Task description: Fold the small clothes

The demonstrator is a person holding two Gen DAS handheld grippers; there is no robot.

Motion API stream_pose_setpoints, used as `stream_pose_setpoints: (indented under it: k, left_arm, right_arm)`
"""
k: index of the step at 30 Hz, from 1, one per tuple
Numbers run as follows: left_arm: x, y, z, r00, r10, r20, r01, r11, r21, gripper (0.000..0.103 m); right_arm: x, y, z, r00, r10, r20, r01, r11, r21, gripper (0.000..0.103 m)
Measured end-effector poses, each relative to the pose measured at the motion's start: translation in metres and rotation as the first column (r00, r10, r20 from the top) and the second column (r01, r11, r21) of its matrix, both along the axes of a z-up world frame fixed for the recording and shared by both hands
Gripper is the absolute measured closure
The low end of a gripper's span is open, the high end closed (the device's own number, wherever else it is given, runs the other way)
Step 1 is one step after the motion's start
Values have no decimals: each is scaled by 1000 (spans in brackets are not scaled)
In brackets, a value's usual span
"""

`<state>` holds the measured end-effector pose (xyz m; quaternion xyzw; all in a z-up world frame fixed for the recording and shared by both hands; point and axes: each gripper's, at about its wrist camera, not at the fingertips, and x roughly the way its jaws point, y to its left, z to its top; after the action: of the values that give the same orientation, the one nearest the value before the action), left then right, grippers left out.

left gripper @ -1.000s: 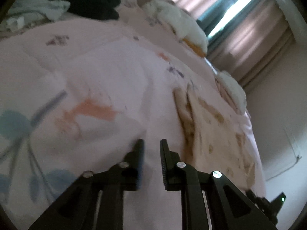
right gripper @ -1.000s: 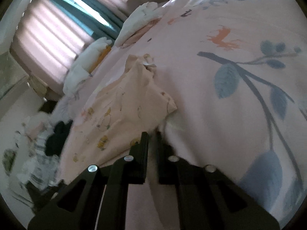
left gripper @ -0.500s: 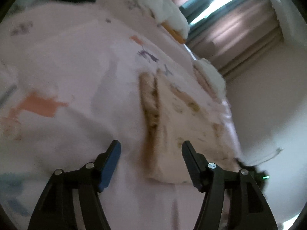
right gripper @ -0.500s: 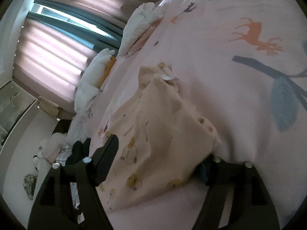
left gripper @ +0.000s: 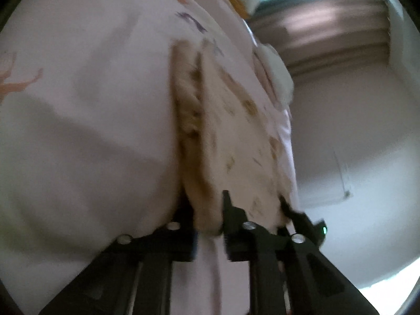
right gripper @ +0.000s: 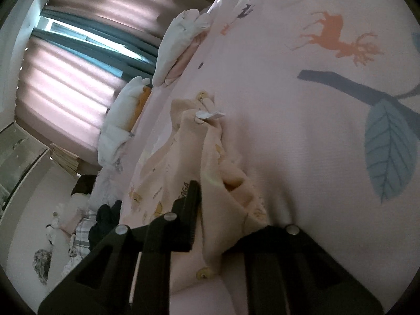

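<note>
Left wrist view: the left gripper [left gripper: 208,210] sits low on the bed, its two black fingers pinching the near edge of a small cream garment [left gripper: 236,136] printed with little tan figures. The cloth bunches between the fingers, and the picture is blurred, so finer detail is lost. From that pinched edge the garment runs straight away along the pink bedspread [left gripper: 86,92], its long axis pointing toward the curtains [left gripper: 328,26] at the far end. Its left side is rolled into a thick darker fold (the rest lies flatter). Beyond it, white bundles of cloth [left gripper: 278,78] rest near the bed's edge.

Right wrist view: the right gripper [right gripper: 228,210] also has the garment [right gripper: 183,162] between its fingers; the left finger [right gripper: 187,204] presses against the cloth, while the right one is hidden behind the fabric, so how tightly it closes cannot be told. The garment stretches away toward a white tag [right gripper: 210,114] at its far end. A deer and leaf print marks the bedspread [right gripper: 302,105] to the right.
</note>
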<state>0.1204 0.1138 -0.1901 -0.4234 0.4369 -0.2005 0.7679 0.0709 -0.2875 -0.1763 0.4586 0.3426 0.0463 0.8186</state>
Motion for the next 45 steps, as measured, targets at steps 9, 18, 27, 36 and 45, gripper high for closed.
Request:
stream_pose_setpoints:
  k: [9, 18, 27, 36, 45]
  left_arm:
    - [-12, -12, 17, 993, 89, 77, -104, 969, 224, 89]
    - [-12, 1, 11, 995, 96, 33, -100, 982, 161, 89]
    - [-15, -3, 14, 995, 85, 48, -94, 972, 217, 89]
    - [-13, 7, 12, 995, 98, 11, -98, 983, 152, 89]
    - [-13, 18, 8, 995, 100, -7, -99, 988, 121, 89]
  right_arm:
    - [-1, -1, 0, 1000, -8, -4, 8, 1000, -19, 96]
    - [4, 1, 1, 1000, -6, -5, 6, 999, -31, 96]
    - [10, 10, 15, 997, -41, -63, 35, 996, -84, 95]
    - [45, 110, 68, 973, 220, 67, -216, 975, -60, 95]
    - [46, 251, 12, 798, 602, -40, -603, 792, -95, 98]
